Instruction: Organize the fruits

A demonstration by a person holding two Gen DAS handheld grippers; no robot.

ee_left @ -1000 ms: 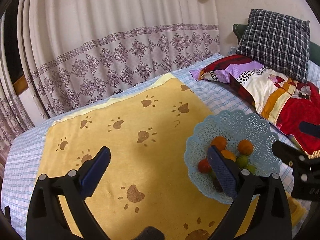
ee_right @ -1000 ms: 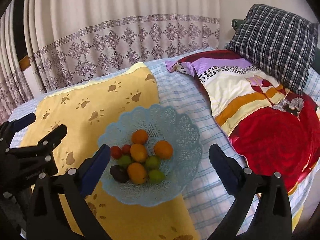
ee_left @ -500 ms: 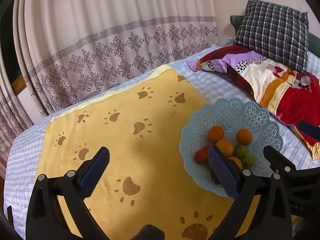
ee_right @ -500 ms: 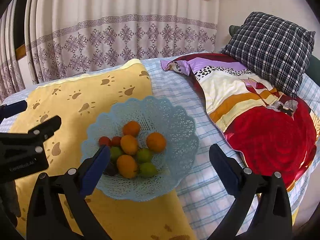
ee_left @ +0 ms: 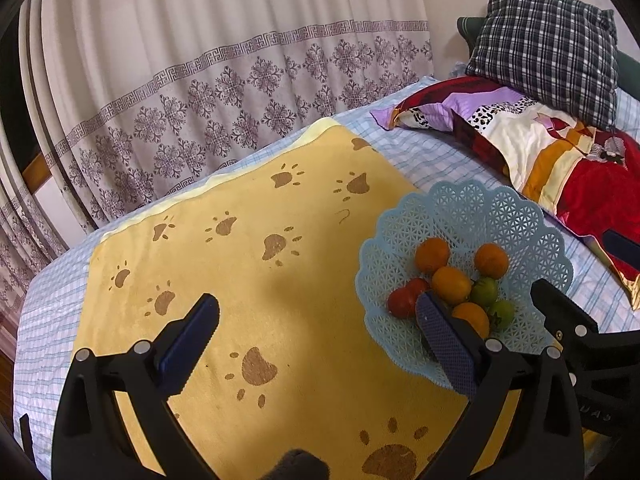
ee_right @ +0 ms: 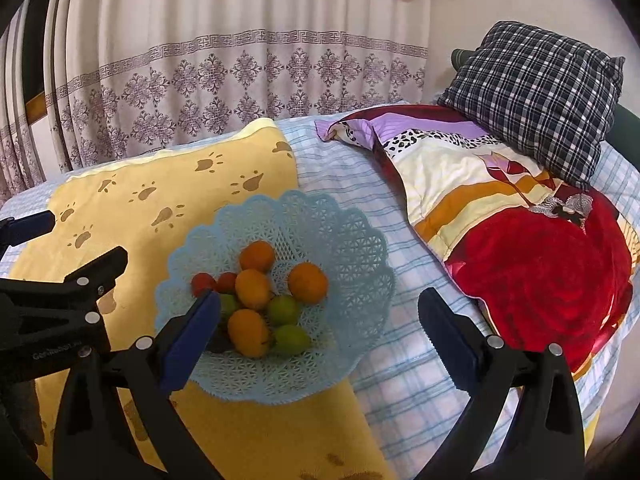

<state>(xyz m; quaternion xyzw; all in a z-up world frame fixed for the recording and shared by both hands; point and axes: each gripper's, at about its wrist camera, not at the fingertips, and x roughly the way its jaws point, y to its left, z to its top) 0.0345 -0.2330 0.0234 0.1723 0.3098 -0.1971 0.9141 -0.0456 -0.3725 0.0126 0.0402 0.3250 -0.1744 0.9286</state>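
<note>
A light blue lattice basket (ee_right: 352,248) sits on the bed, half on a yellow paw-print towel (ee_left: 256,264). It holds several fruits: oranges (ee_right: 307,277), green ones (ee_right: 282,309), small red ones (ee_right: 202,282) and a dark one partly hidden by my right gripper's left finger. The basket also shows in the left wrist view (ee_left: 500,216). My left gripper (ee_left: 318,334) is open and empty above the towel, left of the basket. My right gripper (ee_right: 318,330) is open and empty, just above the basket's near right side.
A colourful red and purple quilt (ee_right: 520,216) lies to the right, with a dark plaid pillow (ee_right: 536,92) behind it. A patterned curtain (ee_right: 224,72) hangs along the bed's far side. A blue checked sheet (ee_right: 404,364) covers the bed.
Both grippers have shifted right and nearer; the basket now sits further left in the right wrist view. Both stay open. The fruits have not moved.
</note>
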